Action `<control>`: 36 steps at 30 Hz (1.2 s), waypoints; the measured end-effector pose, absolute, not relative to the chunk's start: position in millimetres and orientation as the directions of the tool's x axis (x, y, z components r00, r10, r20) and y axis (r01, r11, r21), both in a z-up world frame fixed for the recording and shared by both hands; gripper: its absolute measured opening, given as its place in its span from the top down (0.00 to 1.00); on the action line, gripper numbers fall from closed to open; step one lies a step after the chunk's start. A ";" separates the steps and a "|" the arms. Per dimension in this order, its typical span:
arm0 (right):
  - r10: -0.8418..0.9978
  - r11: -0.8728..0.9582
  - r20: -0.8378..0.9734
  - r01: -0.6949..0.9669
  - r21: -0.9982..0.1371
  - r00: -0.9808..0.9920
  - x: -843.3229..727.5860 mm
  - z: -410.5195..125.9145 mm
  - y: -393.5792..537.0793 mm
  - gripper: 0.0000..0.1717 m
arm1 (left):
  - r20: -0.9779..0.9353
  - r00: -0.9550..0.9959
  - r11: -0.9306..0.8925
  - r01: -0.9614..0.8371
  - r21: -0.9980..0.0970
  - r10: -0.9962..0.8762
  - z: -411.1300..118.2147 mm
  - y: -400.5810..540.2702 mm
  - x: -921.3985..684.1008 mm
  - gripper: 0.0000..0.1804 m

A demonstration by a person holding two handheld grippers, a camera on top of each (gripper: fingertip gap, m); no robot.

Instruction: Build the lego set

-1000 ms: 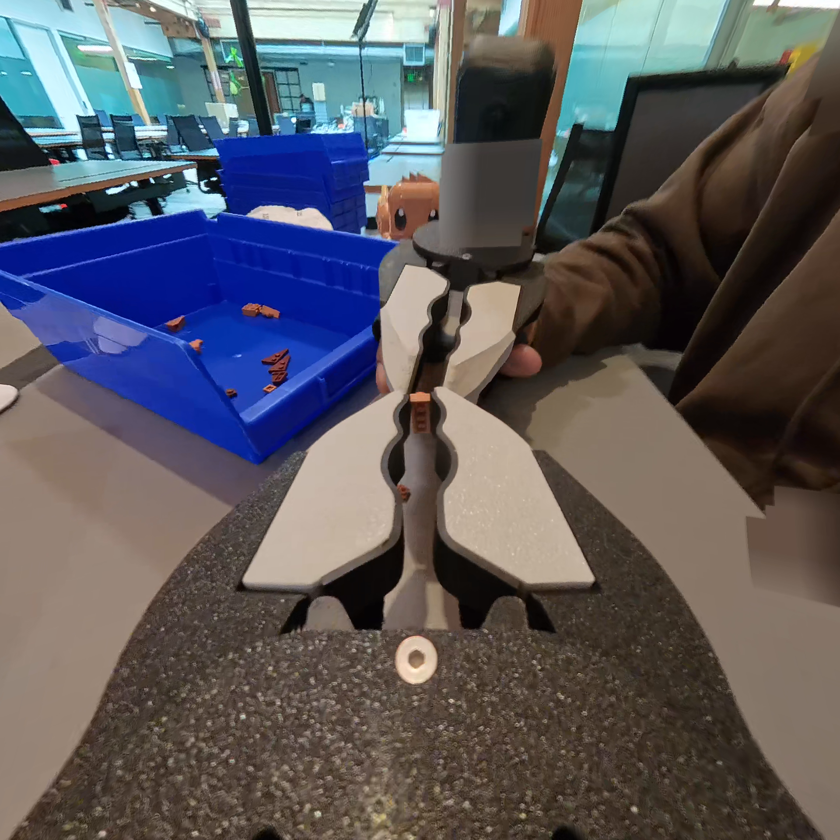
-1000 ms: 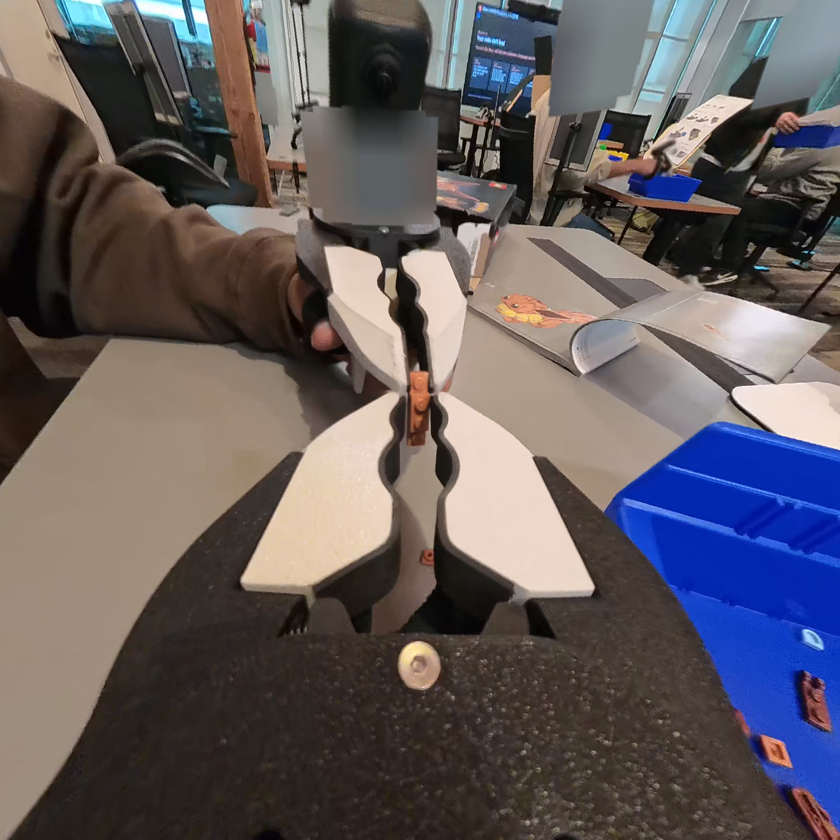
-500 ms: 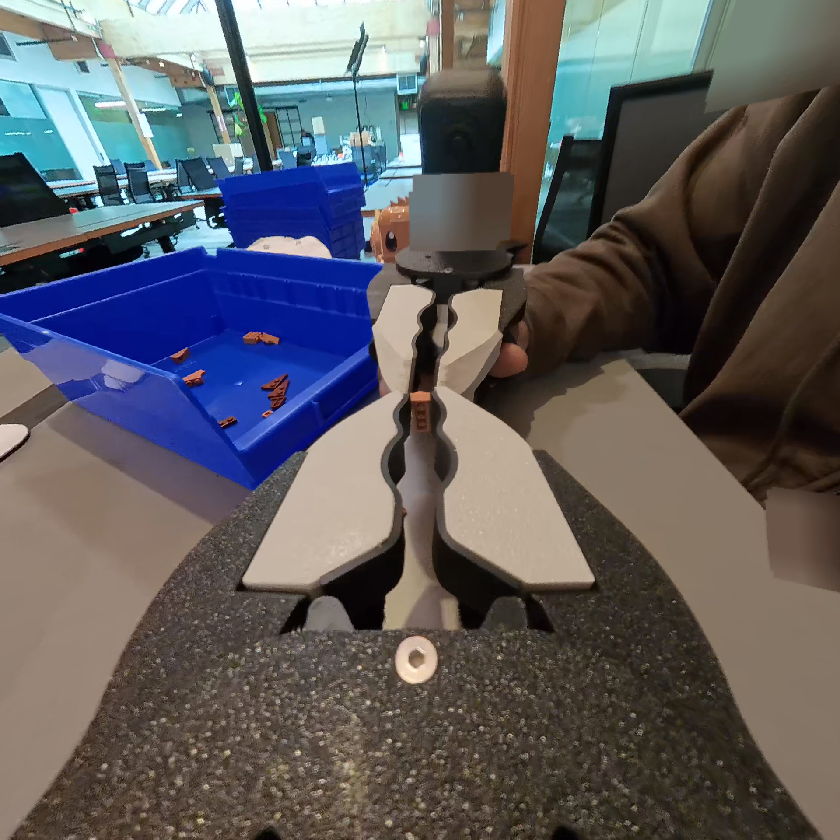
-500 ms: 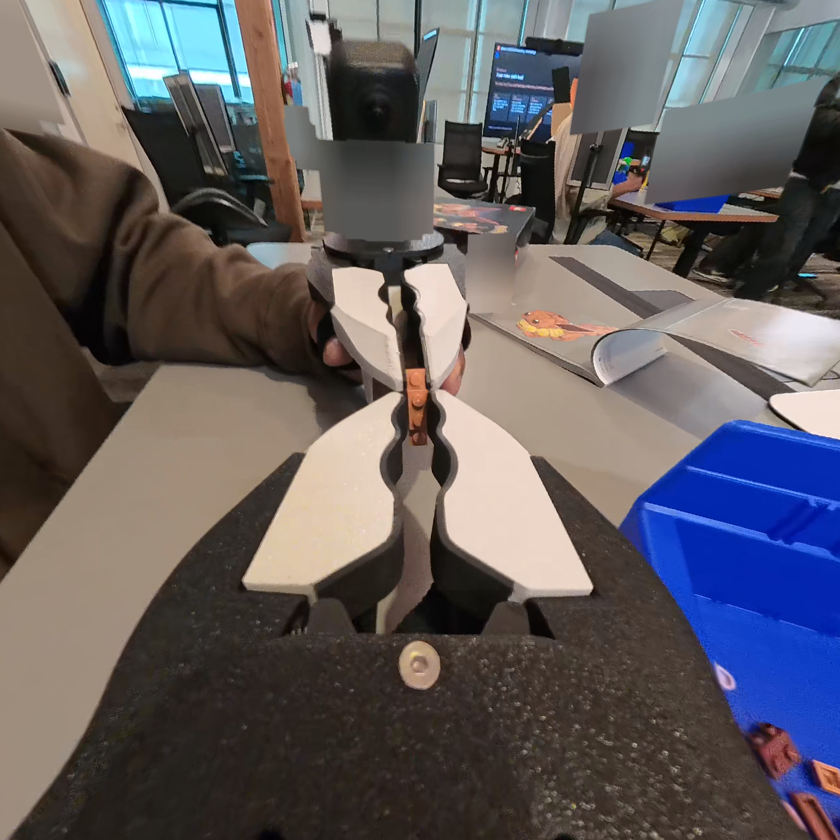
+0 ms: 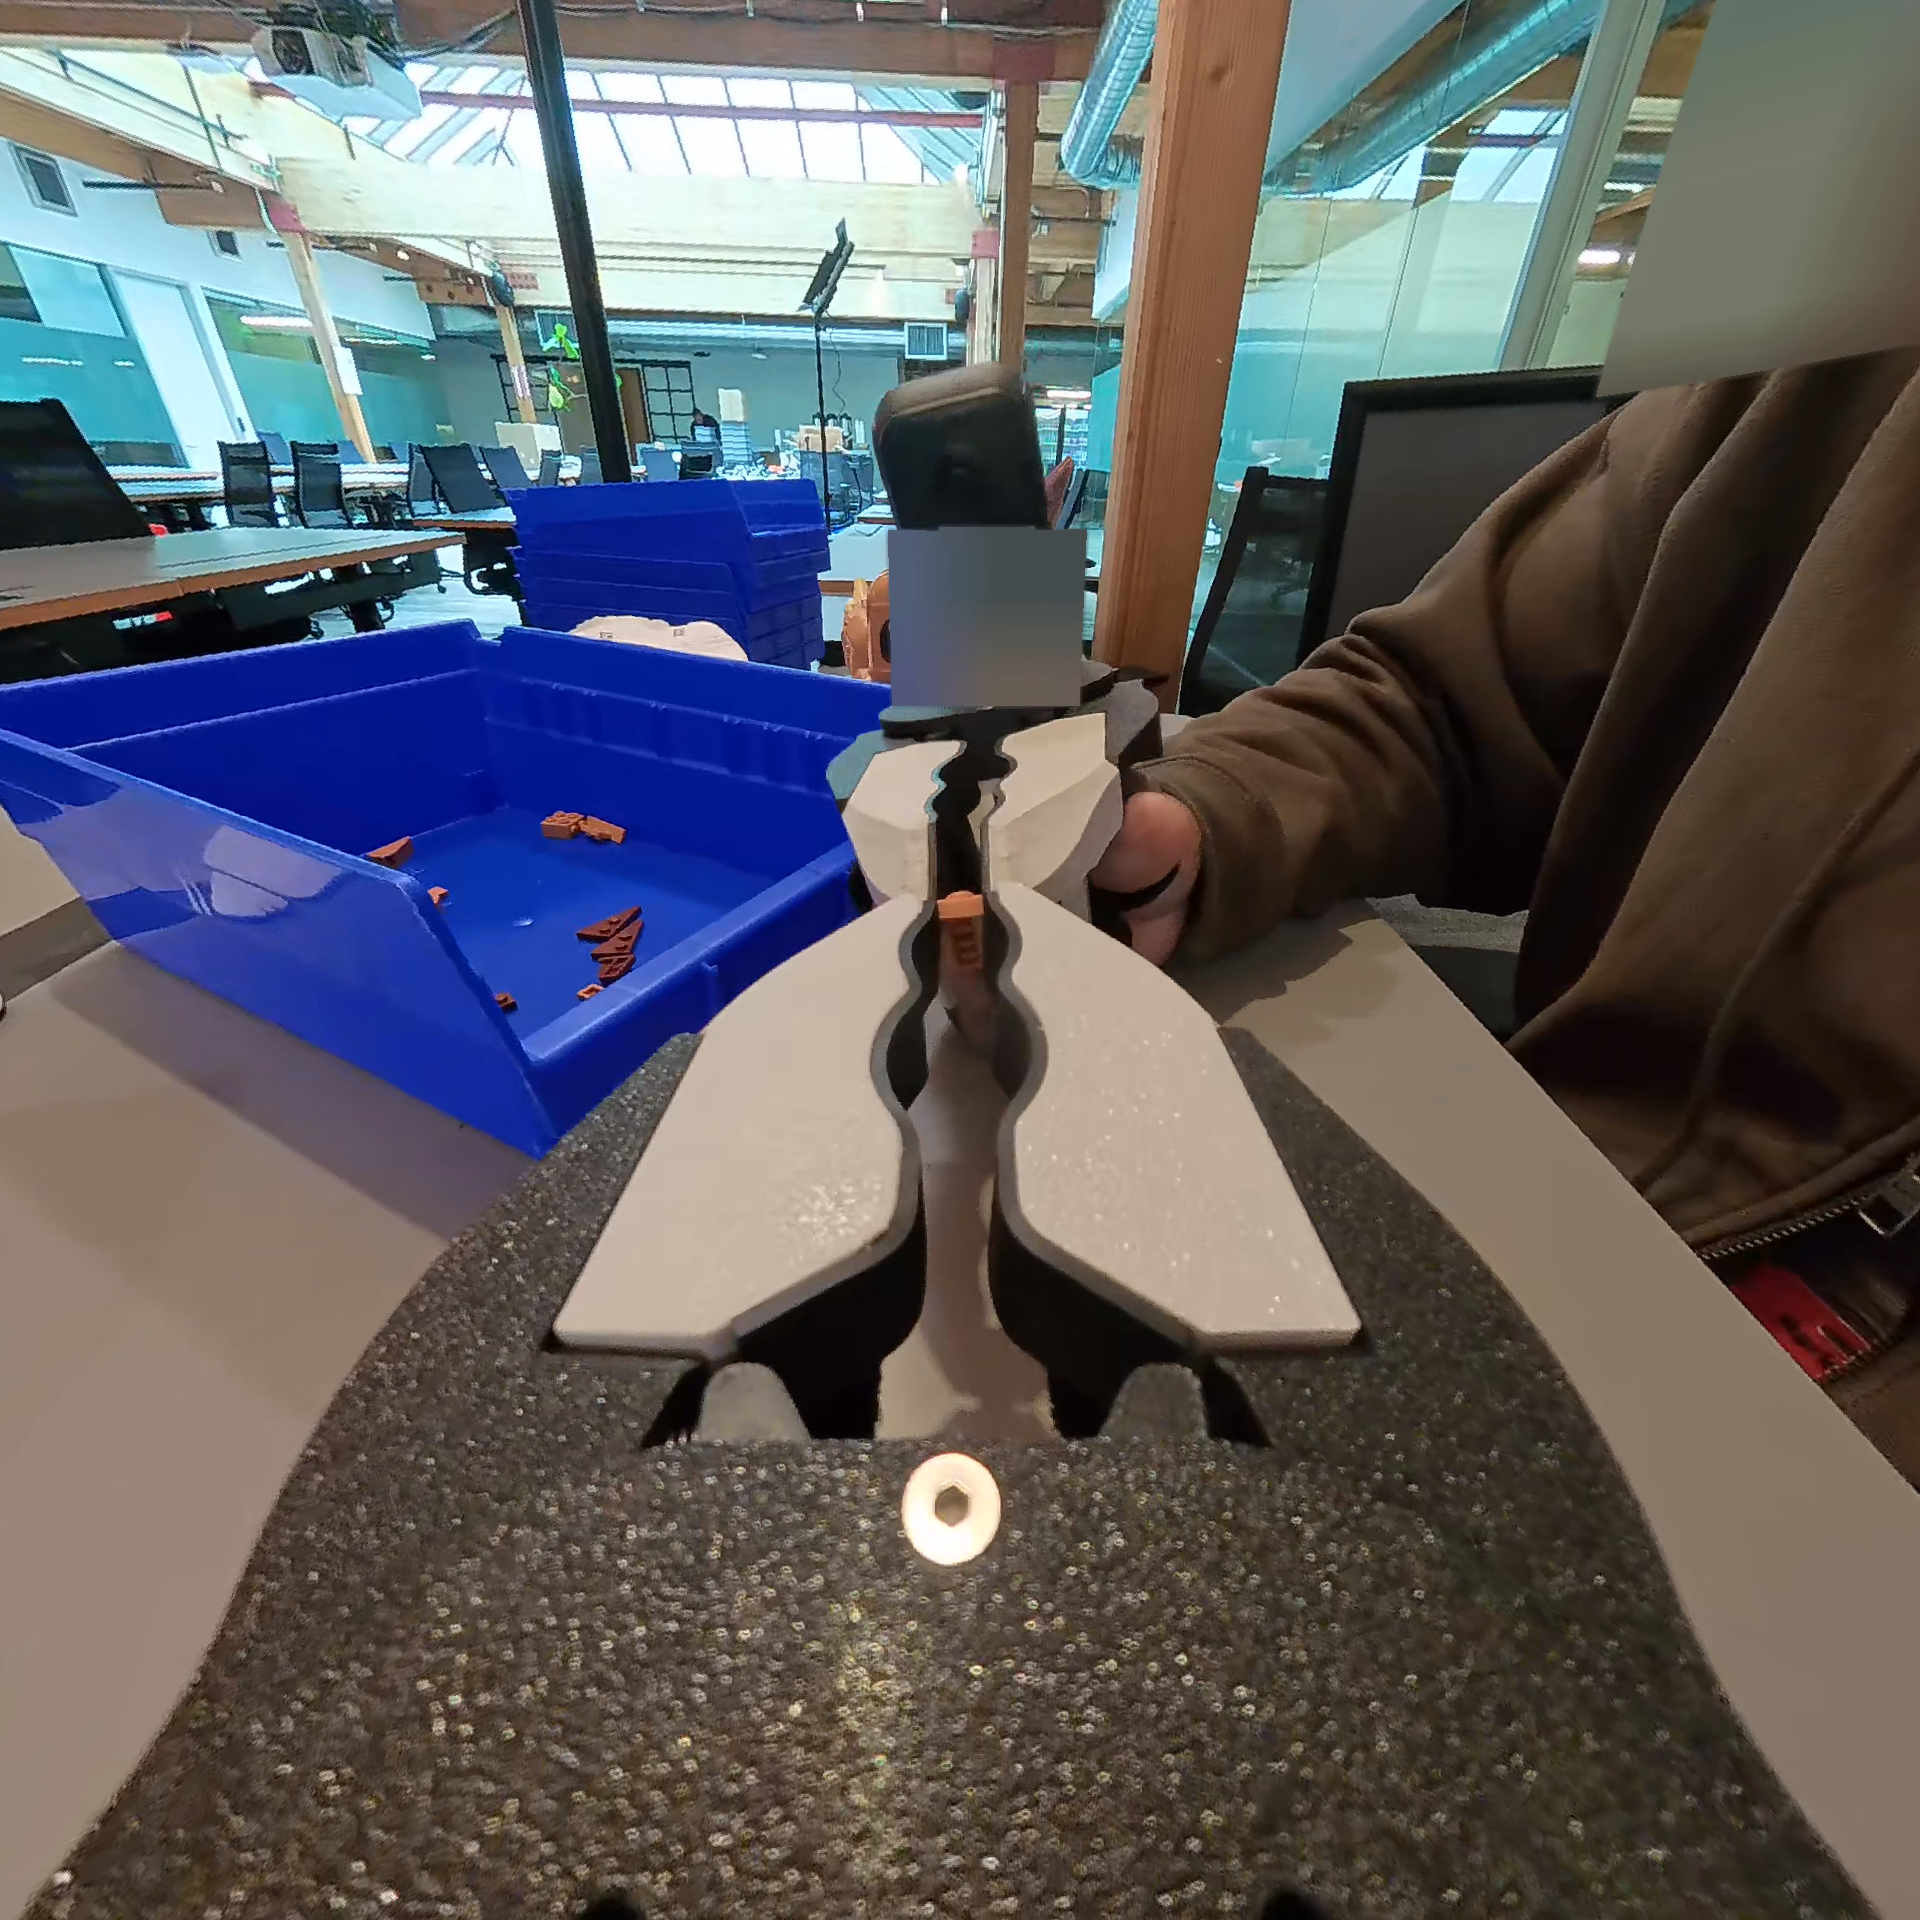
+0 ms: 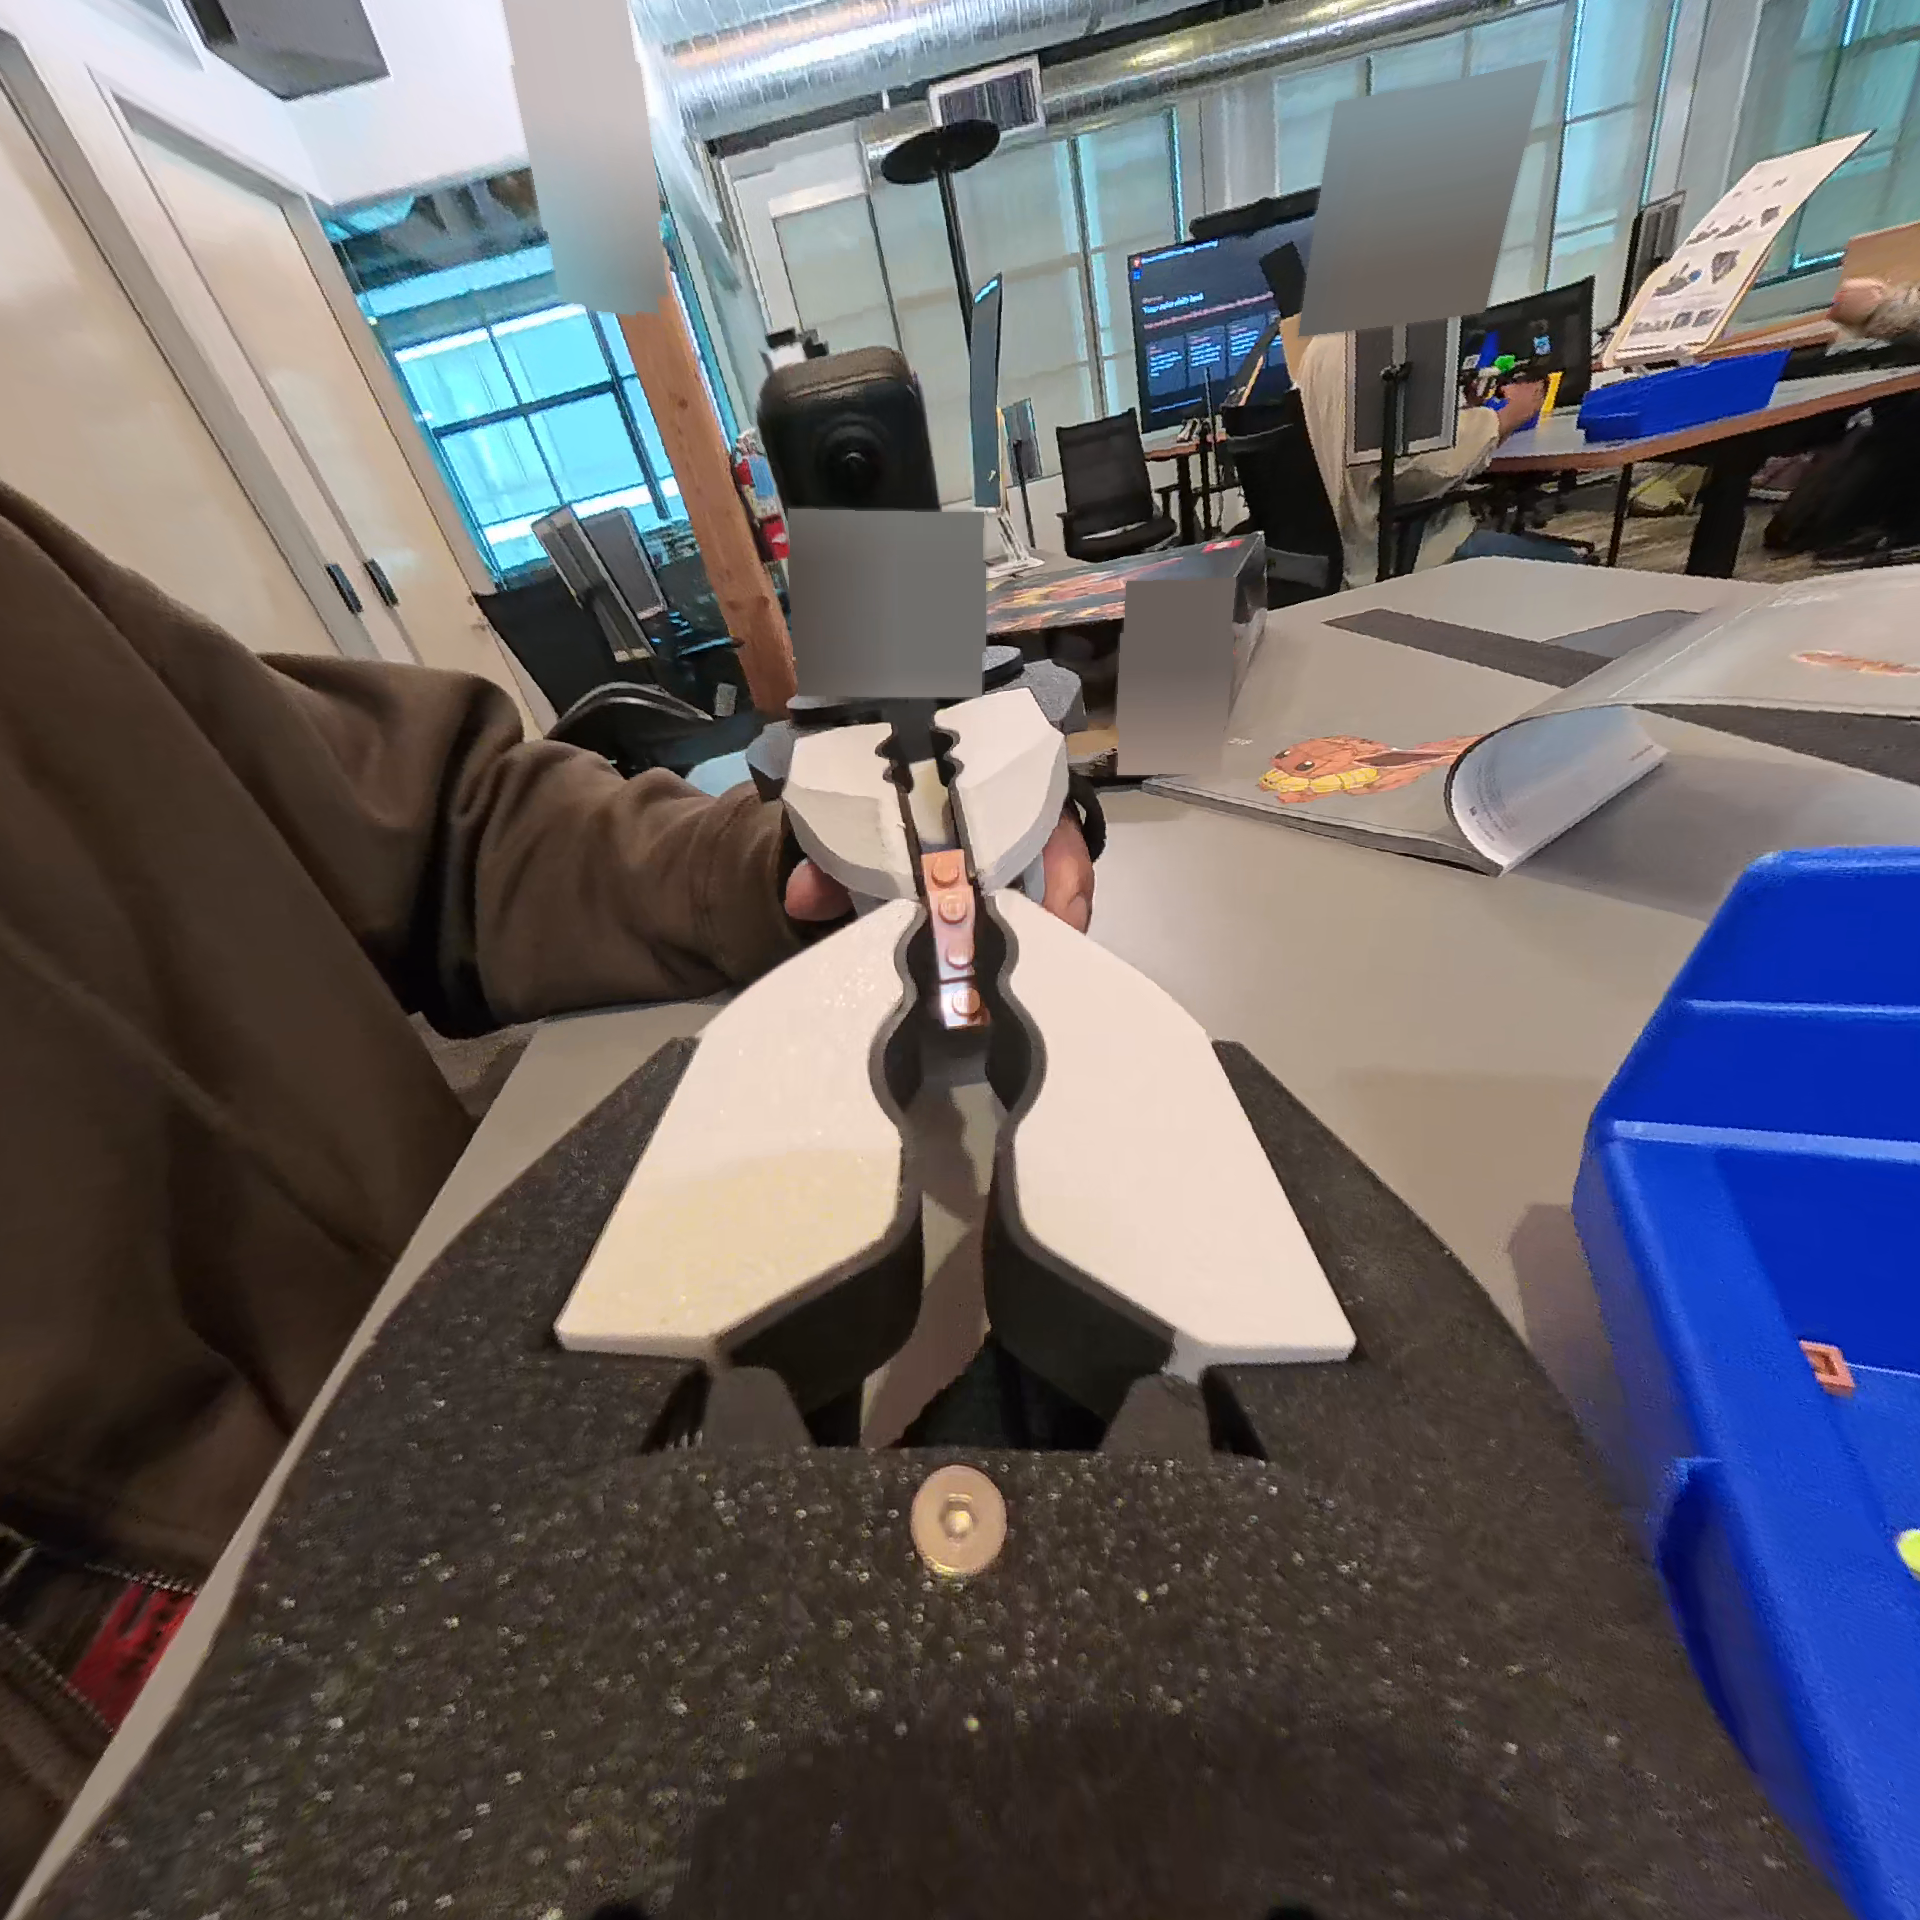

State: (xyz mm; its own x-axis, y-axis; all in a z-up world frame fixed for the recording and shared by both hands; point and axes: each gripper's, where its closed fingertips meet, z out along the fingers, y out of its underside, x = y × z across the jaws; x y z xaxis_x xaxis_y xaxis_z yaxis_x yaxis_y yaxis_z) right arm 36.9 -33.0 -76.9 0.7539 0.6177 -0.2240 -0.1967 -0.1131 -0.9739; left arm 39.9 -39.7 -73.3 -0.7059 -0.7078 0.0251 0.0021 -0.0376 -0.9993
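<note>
My left gripper (image 5: 961, 916) is shut on a small orange-brown brick (image 5: 961, 935), pinched upright at the fingertips. My right gripper (image 6: 951, 920) faces it tip to tip and is shut on a brown studded plate (image 6: 958, 966), whose studs face the right wrist camera. The plate's far end reaches in between the left gripper's fingertips (image 6: 940, 868), where the two pieces meet. The right gripper (image 5: 968, 878) also shows in the left wrist view, just beyond the brick. Both are held above the grey table (image 5: 208, 1195). A hand in a brown sleeve (image 5: 1507, 748) holds each gripper.
A blue bin (image 5: 312, 935) with several loose brown pieces (image 5: 613, 935) stands left of the left gripper and shows at the right wrist view's right edge (image 6: 1766, 1039). An open booklet (image 6: 1455, 800) lies beyond. Stacked blue bins (image 5: 665, 561) stand farther back. Both grippers' tips are close together, under 4 cm apart.
Both grippers stayed tip to tip with the pieces between them and rose and tilted, so the plate's studded face now shows. The right fingers closed slightly on the plate.
</note>
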 end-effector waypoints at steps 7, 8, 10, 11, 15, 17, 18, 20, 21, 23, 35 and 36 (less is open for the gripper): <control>0.617 -0.121 -0.300 -0.289 -0.950 0.727 37.5 -72.5 -33.0 0.96 | 0.029 -0.702 -0.057 0.017 -0.998 -0.712 -69.9 -39.2 40.0 0.96; 0.616 -0.124 -0.309 -0.298 -0.947 0.725 38.0 -72.5 -32.8 0.96 | 0.028 -0.699 -0.057 0.017 -0.998 -0.714 -70.1 -39.0 40.3 0.96; 0.615 -0.124 -0.317 -0.309 -0.943 0.721 38.0 -72.1 -32.7 0.96 | 0.021 -0.697 -0.052 0.023 -0.998 -0.716 -69.9 -38.9 40.3 0.96; 0.614 -0.124 -0.324 -0.318 -0.940 0.720 38.5 -71.7 -32.6 0.96 | 0.019 -0.694 -0.050 0.025 -0.998 -0.720 -69.9 -38.7 40.8 0.96; 0.608 -0.118 -0.344 -0.348 -0.930 0.715 40.7 -69.9 -32.4 0.96 | -0.004 -0.678 -0.034 0.043 -0.999 -0.735 -68.8 -38.4 42.3 0.96; 0.605 -0.118 -0.361 -0.368 -0.922 0.710 41.6 -69.0 -32.2 0.96 | -0.022 -0.667 -0.018 0.054 -0.998 -0.744 -68.2 -38.1 43.0 0.96; 0.605 -0.117 -0.367 -0.377 -0.919 0.707 41.8 -68.5 -32.3 0.96 | -0.032 -0.661 -0.011 0.060 -0.998 -0.750 -68.0 -38.0 43.3 0.96; 0.604 -0.116 -0.377 -0.390 -0.913 0.703 42.3 -68.0 -32.3 0.96 | -0.053 -0.649 0.009 0.071 -0.997 -0.759 -67.6 -38.1 43.5 0.96; 0.603 -0.120 -0.384 -0.396 -0.910 0.699 42.6 -68.0 -32.2 0.96 | -0.067 -0.642 0.023 0.077 -0.997 -0.763 -67.5 -38.1 43.5 0.96; 0.598 -0.123 -0.397 -0.411 -0.904 0.696 43.3 -68.0 -32.0 0.96 | -0.100 -0.622 0.058 0.088 -0.994 -0.777 -68.1 -37.5 44.4 0.96; 0.583 -0.144 -0.457 -0.468 -0.872 0.672 44.9 -69.0 -30.4 0.96 | -0.321 -0.500 0.280 0.156 -0.947 -0.804 -68.9 -35.4 45.4 0.96; 0.578 -0.139 -0.448 -0.459 -0.877 0.682 44.7 -69.3 -30.3 0.96 | -0.283 -0.522 0.243 0.144 -0.959 -0.805 -69.0 -35.5 45.2 0.96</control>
State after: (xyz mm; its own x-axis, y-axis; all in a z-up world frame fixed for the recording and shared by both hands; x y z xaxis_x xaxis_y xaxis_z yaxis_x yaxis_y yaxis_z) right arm 44.7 -30.3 -69.3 0.6816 0.5782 -0.4484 -0.4594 -0.1388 -0.8773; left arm 45.2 -35.5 -69.0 -0.5224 -0.8046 -0.2825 0.1444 0.2431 -0.9592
